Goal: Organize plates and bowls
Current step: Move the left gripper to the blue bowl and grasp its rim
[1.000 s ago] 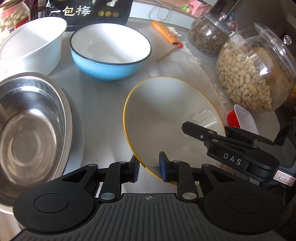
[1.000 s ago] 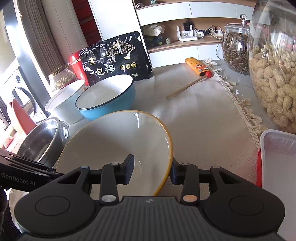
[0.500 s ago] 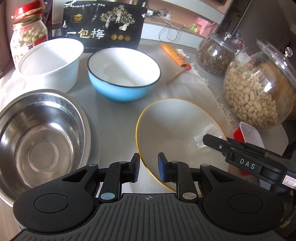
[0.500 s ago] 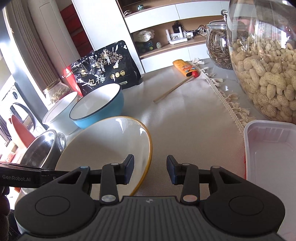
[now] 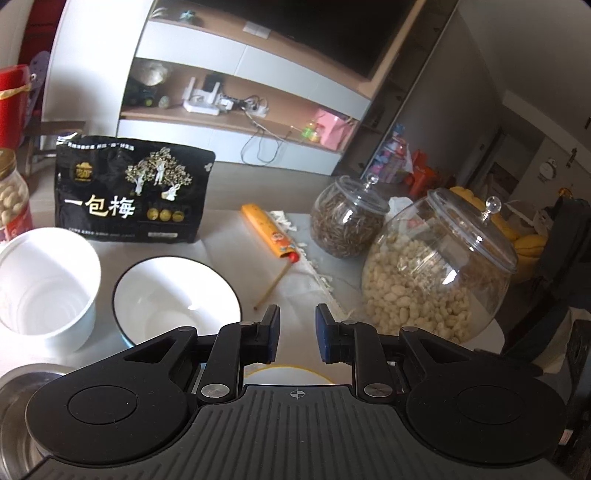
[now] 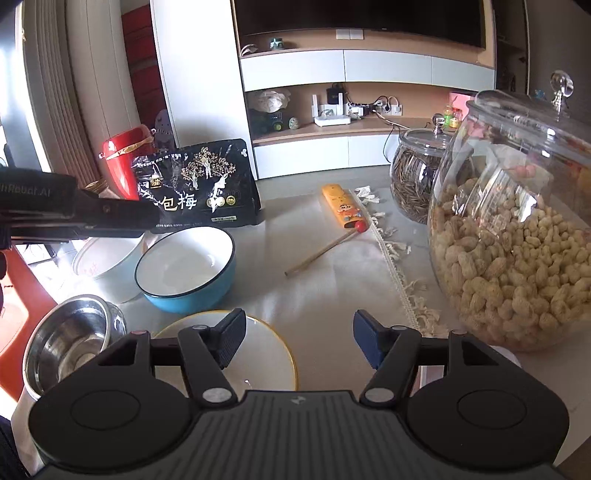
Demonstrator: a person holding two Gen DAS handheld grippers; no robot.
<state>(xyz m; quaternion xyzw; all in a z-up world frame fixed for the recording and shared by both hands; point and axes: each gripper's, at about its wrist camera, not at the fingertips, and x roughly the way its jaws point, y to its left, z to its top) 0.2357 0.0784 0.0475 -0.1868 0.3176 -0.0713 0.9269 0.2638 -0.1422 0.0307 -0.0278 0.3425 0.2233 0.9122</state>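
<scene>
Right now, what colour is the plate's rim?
Yellow, around a white plate; the right wrist view shows it best.

A big dark TV hangs on the back wall. Under it sits a white and wood shelf unit holding small gadgets and wires. A white wall post stands left. Daylight shines on the grey surface.
</scene>
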